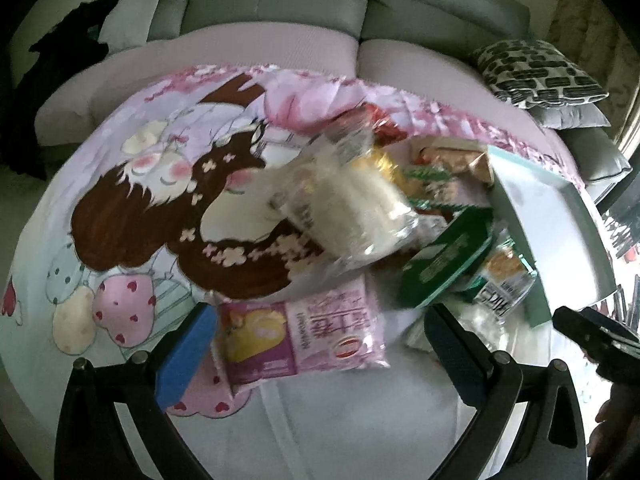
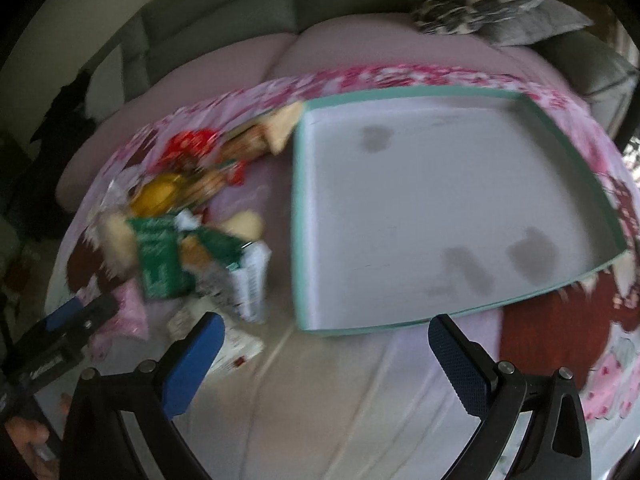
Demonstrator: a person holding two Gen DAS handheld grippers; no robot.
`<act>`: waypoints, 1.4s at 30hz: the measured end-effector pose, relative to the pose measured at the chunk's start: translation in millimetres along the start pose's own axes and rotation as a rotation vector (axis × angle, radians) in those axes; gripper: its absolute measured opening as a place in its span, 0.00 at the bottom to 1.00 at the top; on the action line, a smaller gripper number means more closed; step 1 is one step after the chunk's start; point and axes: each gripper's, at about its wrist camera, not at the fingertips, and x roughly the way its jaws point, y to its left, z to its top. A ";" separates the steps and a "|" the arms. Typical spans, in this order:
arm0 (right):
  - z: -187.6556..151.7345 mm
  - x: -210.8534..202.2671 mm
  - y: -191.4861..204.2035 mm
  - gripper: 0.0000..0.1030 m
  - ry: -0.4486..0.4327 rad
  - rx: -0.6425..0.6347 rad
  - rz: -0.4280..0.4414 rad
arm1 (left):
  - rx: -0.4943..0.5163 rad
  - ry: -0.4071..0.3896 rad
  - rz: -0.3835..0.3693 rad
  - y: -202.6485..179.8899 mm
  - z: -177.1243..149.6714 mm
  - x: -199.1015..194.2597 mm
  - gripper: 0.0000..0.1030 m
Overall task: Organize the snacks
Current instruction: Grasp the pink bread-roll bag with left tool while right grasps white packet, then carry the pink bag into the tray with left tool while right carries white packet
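A pink snack packet (image 1: 304, 336) lies on the cartoon-print cloth (image 1: 160, 184) between the fingers of my open left gripper (image 1: 322, 314); its left edge is close to the blue pad (image 1: 188, 352). Beyond it sit a clear bag of white snacks (image 1: 348, 208) and a green packet (image 1: 448, 268). My right gripper (image 2: 326, 324) is open with nothing in it, just short of the near rim of an empty white box with a teal rim (image 2: 298, 200). The snack pile (image 2: 168, 248) lies left of the box. Both views are blurred.
A grey sofa (image 1: 280, 4) with a patterned cushion (image 1: 540, 72) stands behind the table. The other gripper shows in each view: the right one (image 1: 592, 336) at the right edge, the left one (image 2: 80, 316) by the pink packet (image 2: 132, 312). Bare cloth lies nearest me.
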 end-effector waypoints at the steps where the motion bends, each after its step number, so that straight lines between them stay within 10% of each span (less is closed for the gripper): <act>1: -1.1 2.5 5.6 1.00 0.010 -0.016 0.000 | -0.003 0.010 0.002 1.9 -0.8 2.1 1.00; 19: -16.7 35.8 81.1 0.99 0.088 -0.237 0.054 | 0.034 0.078 0.008 -1.4 1.4 27.5 0.89; 42: -23.7 49.7 102.9 0.72 0.099 -0.270 0.038 | 0.010 0.099 -0.035 8.9 -6.7 20.5 0.79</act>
